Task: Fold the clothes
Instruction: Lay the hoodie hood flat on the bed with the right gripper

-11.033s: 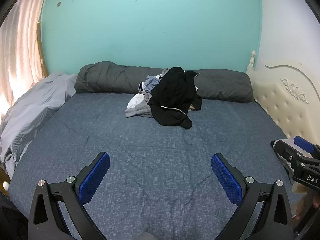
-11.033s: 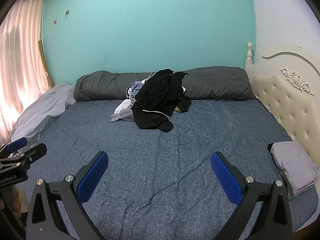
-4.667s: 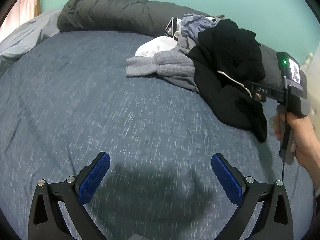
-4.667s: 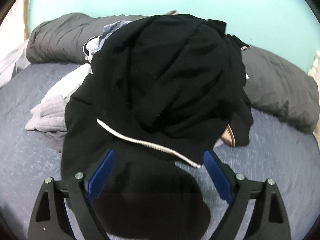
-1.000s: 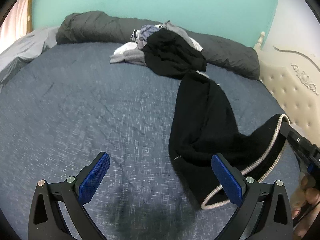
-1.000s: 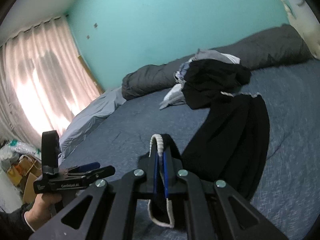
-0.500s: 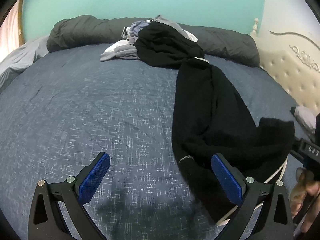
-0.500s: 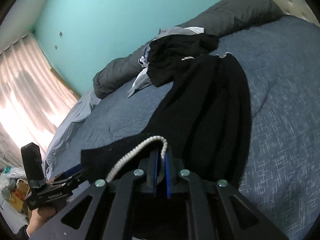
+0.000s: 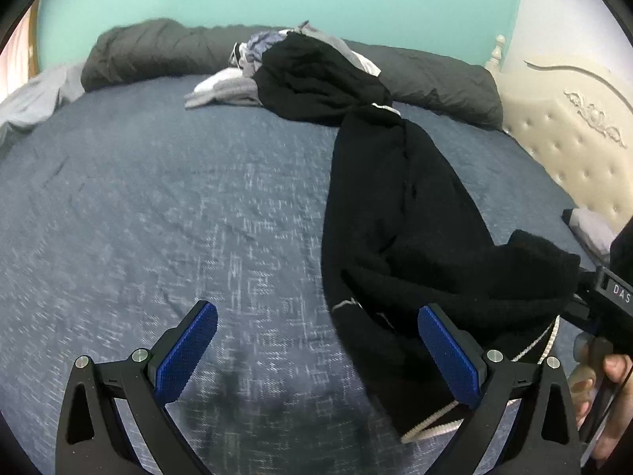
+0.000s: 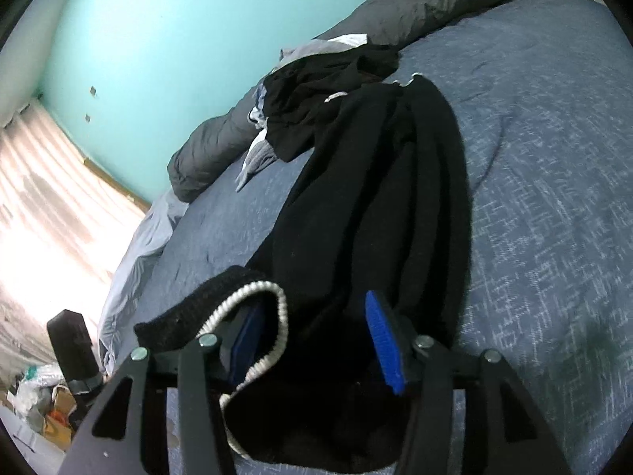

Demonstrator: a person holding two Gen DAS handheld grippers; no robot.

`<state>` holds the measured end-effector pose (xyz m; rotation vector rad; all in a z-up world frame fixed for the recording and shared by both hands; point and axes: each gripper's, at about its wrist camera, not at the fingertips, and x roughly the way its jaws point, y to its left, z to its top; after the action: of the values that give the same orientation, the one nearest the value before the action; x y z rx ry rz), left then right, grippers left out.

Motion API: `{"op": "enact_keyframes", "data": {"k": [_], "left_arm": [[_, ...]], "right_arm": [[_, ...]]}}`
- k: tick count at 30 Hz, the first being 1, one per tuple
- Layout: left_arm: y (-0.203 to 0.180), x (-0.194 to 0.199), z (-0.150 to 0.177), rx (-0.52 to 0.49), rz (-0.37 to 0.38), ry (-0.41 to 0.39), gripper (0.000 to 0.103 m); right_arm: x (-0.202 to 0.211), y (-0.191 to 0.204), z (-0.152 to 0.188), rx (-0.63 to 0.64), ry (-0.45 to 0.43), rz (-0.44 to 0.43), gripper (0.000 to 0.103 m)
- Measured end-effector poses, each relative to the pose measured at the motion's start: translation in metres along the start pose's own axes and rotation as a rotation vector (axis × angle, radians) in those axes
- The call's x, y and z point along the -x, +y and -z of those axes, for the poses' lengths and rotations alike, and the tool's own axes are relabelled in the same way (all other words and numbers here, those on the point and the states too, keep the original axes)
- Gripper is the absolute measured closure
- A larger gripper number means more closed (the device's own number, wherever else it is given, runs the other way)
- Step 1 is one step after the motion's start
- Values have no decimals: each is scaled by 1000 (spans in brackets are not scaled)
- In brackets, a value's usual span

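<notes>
A long black garment (image 9: 399, 206) with a white-trimmed ribbed hem (image 10: 253, 301) lies stretched across the blue bed (image 9: 158, 206), from the clothes pile (image 9: 285, 63) at the back to the near right. My right gripper (image 10: 312, 340) is open; the hem drapes over its left finger and black cloth fills the gap between the pads. In the left wrist view a hand holds that right gripper (image 9: 605, 297) at the right edge, under the bunched hem. My left gripper (image 9: 316, 352) stands open over bare bed, just left of the garment, holding nothing.
A dark grey rolled duvet (image 9: 158, 51) runs along the teal wall behind the pile. The cream headboard (image 9: 573, 138) is to the right, with a folded light grey item (image 9: 589, 225) beside it. A pale sheet (image 9: 31, 95) lies at the left edge; floor clutter (image 10: 39, 403) sits beyond.
My right gripper, shut on the hem half a second ago, now stands open with the hem slumped over one finger. The left gripper stays open and has shifted slightly.
</notes>
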<state>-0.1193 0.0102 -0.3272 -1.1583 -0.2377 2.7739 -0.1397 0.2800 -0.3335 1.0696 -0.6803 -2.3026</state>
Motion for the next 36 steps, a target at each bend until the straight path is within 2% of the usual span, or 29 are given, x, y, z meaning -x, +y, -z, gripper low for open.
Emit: {"op": "enact_keyframes", "data": {"k": [10, 23, 29, 33, 35, 36], "left_arm": [[1, 15, 1, 19, 24, -17, 0], [0, 38, 17, 65, 24, -27, 0], [8, 42, 27, 84, 7, -19, 0], [6, 43, 28, 74, 3, -25, 0], [5, 41, 29, 59, 2, -24, 0], [4, 40, 29, 51, 2, -23, 0]], "right_arm": [[15, 4, 11, -38, 0, 0, 48], [48, 20, 56, -50, 42, -55, 48], [39, 35, 78, 8, 130, -59, 48], [22, 41, 90, 36, 198, -30, 48], [17, 42, 92, 42, 210, -14, 52], [18, 41, 90, 43, 201, -13, 61]]}}
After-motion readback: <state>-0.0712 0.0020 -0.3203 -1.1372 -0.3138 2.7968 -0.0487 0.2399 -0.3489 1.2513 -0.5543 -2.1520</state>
